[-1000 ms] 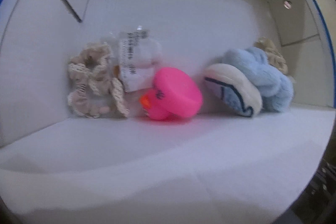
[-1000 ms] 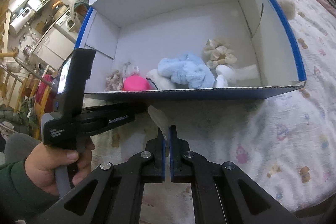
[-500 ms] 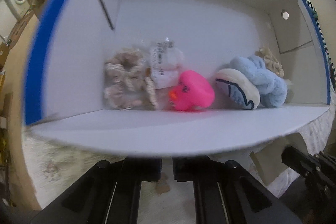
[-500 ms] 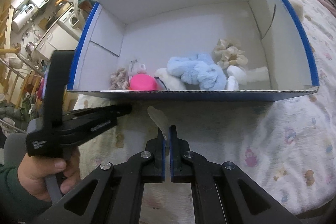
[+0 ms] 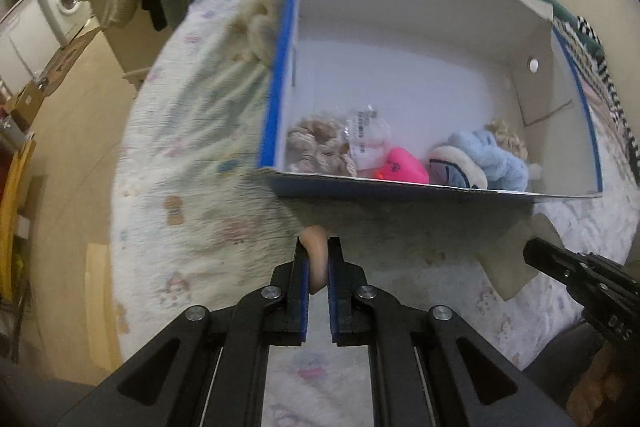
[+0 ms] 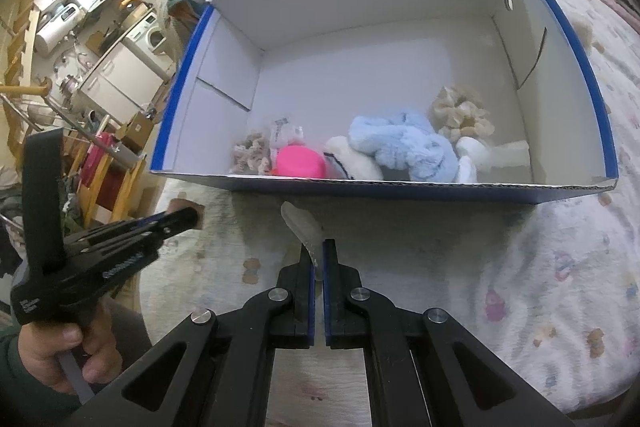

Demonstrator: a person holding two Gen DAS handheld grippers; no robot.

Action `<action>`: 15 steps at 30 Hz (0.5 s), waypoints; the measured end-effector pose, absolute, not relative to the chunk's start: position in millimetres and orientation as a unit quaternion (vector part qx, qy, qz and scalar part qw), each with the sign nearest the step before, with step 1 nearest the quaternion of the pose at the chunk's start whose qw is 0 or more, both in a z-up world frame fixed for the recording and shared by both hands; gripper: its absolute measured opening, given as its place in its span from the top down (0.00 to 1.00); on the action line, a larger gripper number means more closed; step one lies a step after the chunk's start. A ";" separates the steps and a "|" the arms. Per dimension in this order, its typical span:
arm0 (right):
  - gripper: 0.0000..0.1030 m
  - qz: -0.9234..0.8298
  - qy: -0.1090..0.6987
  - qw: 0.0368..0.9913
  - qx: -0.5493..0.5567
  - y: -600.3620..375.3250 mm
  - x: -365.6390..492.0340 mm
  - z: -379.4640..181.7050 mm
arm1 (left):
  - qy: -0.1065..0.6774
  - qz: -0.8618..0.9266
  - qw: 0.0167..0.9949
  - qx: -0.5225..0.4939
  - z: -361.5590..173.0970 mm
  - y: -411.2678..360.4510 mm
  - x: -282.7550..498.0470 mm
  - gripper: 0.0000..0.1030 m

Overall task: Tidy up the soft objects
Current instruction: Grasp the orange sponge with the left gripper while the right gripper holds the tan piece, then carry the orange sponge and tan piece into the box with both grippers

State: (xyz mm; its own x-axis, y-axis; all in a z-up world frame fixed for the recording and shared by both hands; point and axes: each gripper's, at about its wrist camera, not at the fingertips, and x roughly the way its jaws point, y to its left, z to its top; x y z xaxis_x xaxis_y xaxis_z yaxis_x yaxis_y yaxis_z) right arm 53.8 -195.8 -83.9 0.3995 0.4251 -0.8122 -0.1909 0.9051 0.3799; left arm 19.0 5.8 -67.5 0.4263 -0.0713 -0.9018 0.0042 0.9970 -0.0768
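So it's all on a bed (image 6: 540, 287) with a white cartoon-print quilt. A blue-and-white box (image 6: 400, 191) sits right on it. Left of the box there's a fluffy cream thing (image 5: 260, 23), and another fluffy bit (image 6: 582, 29) just right of it.

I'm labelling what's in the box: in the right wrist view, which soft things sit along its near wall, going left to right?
Beige scrunchie → pink duck toy → cream slipper → light blue plush → white plush piece.
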 end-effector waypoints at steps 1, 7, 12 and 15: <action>0.96 0.187 0.513 0.830 0.115 -195.8 52.6 -82.3 | 0.532 -0.019 0.846 -0.033 -65.8 7.8 21.6 0.93; 0.96 0.197 0.495 0.837 0.127 -202.3 45.8 -65.5 | 0.505 -0.020 0.862 -0.042 -42.0 8.6 14.6 0.93; 0.96 0.204 0.482 0.841 0.141 -209.9 45.4 -46.3 | 0.478 -0.028 0.878 -0.028 -18.7 -1.8 15.1 0.93; 0.96 0.207 0.464 0.850 0.139 -215.3 48.2 -27.6 | 0.461 -0.034 0.887 -0.020 -3.5 -5.4 18.1 0.93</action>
State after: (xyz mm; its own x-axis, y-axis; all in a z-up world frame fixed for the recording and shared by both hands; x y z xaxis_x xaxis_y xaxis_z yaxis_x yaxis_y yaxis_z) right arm 48.2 -215.3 -27.6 0.4844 0.4808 -0.7309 -0.2230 0.8757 0.4283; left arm 18.1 -5.4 -3.5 0.5730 -0.0796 -0.8157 0.0423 0.9968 -0.0676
